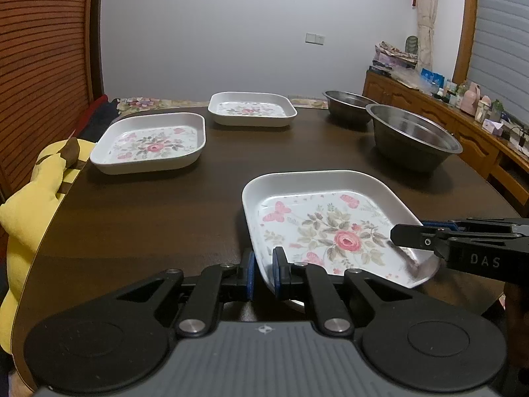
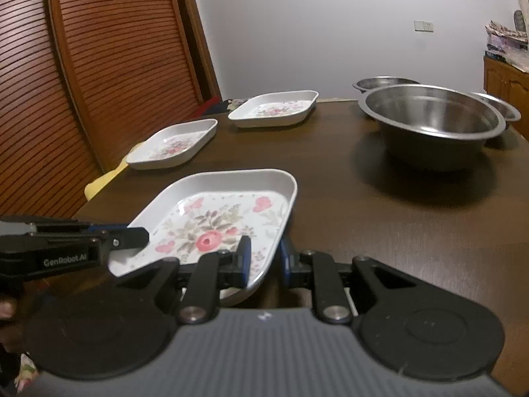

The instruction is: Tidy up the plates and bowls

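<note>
A white square plate with a rose print (image 1: 330, 228) sits at the near edge of the dark wooden table (image 1: 148, 208). My left gripper (image 1: 263, 273) straddles its near left rim, jaws close on the rim. My right gripper (image 2: 264, 259) straddles the near right rim of the same plate (image 2: 215, 228) likewise. Each gripper shows in the other's view, at the plate's opposite side. Two more floral plates (image 1: 150, 142) (image 1: 252, 108) lie at the far left. Steel bowls (image 1: 413, 139) (image 1: 348, 104) stand at the far right.
A third steel bowl (image 2: 499, 107) peeks out behind the big one (image 2: 433, 119). A yellow plush toy (image 1: 36, 198) sits off the table's left edge. A slatted wooden door (image 2: 66, 82) is at the left, and a cluttered wooden sideboard (image 1: 463, 122) runs along the right.
</note>
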### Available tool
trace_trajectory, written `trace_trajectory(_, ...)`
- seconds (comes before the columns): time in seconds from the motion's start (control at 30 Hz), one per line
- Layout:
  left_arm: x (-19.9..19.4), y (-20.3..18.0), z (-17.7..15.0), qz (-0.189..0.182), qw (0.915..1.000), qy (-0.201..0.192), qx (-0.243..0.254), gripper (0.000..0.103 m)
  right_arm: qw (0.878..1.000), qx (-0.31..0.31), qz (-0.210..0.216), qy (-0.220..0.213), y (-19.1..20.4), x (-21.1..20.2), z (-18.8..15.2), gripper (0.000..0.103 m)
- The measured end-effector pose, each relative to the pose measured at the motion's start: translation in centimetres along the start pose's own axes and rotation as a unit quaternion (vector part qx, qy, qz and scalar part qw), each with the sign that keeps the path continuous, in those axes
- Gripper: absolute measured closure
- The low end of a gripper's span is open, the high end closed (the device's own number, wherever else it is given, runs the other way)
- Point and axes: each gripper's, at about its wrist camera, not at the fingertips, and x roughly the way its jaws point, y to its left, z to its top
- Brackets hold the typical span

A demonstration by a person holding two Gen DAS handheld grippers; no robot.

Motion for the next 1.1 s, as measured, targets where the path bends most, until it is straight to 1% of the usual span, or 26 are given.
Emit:
trace_trajectory(0.13, 0.2, 0.2, -0.1, 0.0, 1.0, 0.002, -0.004, 0.091, 1.0, 0.006, 0.003, 0.0, -0.2, 0.2, -0.3, 0.083)
trace_trajectory(0.43, 0.2, -0.1, -0.2, 0.003, 1.0, -0.002, 0.0, 0.091, 1.0, -0.007, -0.003, -0.008, 0.0, 0.2, -0.7, 0.083)
trace_trajectory(0.67, 0.1, -0.1, -0.2, 0.003, 1.0, -0.003, -0.004, 0.091, 1.0, -0.002, -0.001, -0.008, 0.0, 0.1, -0.7, 0.082)
trace_trajectory(0.83, -0.4, 0.2, 0.3, 0.001, 0.9998, -0.013, -0.011, 0.091, 1.0, 0.003, -0.003, -0.016, -0.2, -0.3, -0.2, 0.082)
trace_trajectory(0.9, -0.7, 0.4, 0.7, 0.001, 0.9997, -0.019, -0.012, 0.087, 1.0, 0.001, -0.004, -0.023, -0.3, -0.7, 0.3, 0.082)
trace_trajectory(0.97, -1.2, 0.6, 1.2, 0.004, 0.9996, -0.026, -0.01, 0.079, 1.0, -0.002, -0.002, -0.028, -0.5, -1.2, 0.9, 0.082)
trace_trajectory(1.1, -1.9, 1.2, 2.4, 0.004, 0.9992, -0.04, -0.004, 0.068, 0.999, -0.013, 0.003, -0.041, -0.4, -2.0, 2.7, 0.082)
